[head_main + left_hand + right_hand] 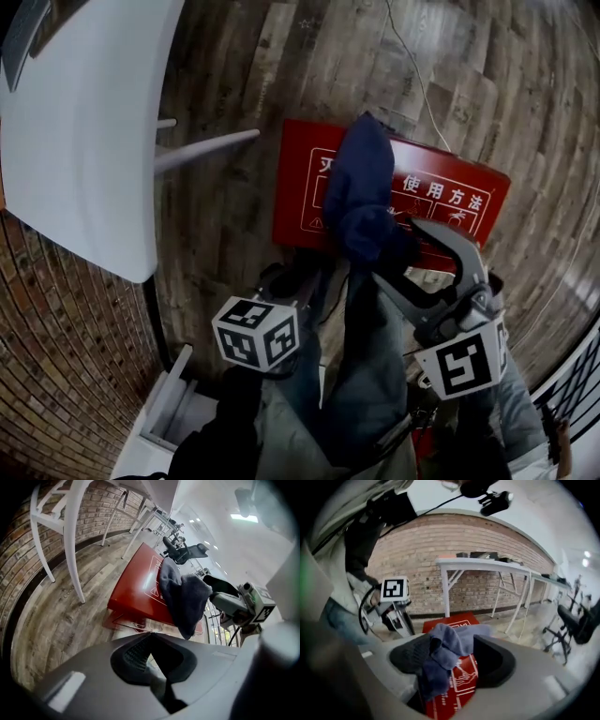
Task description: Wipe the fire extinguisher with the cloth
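Grippers poised over a cloth-draped extinguisher box

Nearest, at the lower middle of the head view, the left gripper [281,286] points down toward the box's near edge, its jaws together and empty. Just right of it the right gripper [401,253] slants down with jaws spread wide, the dark blue cloth [361,178] lying loose between them, not pinched. Beyond, the cloth is heaped across the middle of the red fire extinguisher box [450,197], which sits on the wood floor [225,225] at centre frame, a white table [84,131] at the upper left. Wiping looks unfinished: the cloth lies free, no swept area shows, and a fresh grip seems needed.
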Demonstrator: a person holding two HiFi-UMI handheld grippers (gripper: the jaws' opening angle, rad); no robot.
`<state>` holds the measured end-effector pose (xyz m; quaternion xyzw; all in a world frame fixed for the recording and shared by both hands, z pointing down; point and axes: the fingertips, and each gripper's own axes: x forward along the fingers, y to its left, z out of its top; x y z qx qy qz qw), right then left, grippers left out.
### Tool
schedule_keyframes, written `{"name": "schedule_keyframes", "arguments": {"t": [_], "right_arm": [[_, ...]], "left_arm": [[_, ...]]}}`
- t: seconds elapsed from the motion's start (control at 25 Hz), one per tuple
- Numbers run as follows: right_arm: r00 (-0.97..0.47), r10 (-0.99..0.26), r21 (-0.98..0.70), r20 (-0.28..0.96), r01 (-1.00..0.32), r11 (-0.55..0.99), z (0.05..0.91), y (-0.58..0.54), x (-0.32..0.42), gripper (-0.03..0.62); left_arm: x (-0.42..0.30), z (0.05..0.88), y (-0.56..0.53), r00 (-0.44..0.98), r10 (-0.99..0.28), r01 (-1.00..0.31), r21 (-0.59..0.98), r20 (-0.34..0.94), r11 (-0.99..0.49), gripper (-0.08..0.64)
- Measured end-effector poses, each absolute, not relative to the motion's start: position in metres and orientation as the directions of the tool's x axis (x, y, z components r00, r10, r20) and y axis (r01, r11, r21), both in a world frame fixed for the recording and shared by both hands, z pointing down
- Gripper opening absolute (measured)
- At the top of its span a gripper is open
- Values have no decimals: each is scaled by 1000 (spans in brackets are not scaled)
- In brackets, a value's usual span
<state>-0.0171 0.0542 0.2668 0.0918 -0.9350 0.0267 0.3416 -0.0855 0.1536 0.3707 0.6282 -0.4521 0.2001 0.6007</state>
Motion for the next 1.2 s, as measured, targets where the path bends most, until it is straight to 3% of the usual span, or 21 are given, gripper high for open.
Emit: {"name": "schedule_keyframes", "arguments": {"t": [0.16, 0.32, 0.44, 0.56, 0.6, 0.72, 1.0, 1.2], "right_arm": [[-572, -65, 163, 818, 121, 979, 307, 50, -34, 279], [-591, 31, 112, 806, 204, 972, 333, 62, -68, 278], [-633, 51, 48, 773, 138, 989, 334, 70, -80, 254], [-621, 43, 54, 783, 137, 989, 334, 81, -80, 121], [-615, 38, 44, 788, 117, 992, 335, 86, -78, 104], [-590, -1, -22, 807, -31, 999, 335, 90, -56, 95], [-471, -300, 16, 830, -518, 855, 339, 95, 47, 94], [-477, -322, 42, 818, -508, 860, 341, 113, -5, 92]], "left_arm": [[-88, 373, 154, 505, -330, -810, 569, 798, 138, 8], [-91, 374, 155, 495, -336, -812, 564, 801, 150, 8], [-93, 374, 159, 491, -340, -809, 565, 802, 165, 8], [-97, 377, 159, 485, -348, -807, 564, 802, 176, 8], [-98, 377, 160, 485, -349, -806, 564, 802, 178, 8], [-100, 377, 161, 487, -353, -803, 568, 799, 179, 8], [-112, 371, 162, 503, -373, -798, 585, 780, 147, 8], [-130, 370, 178, 490, -376, -813, 568, 786, 128, 8]]}}
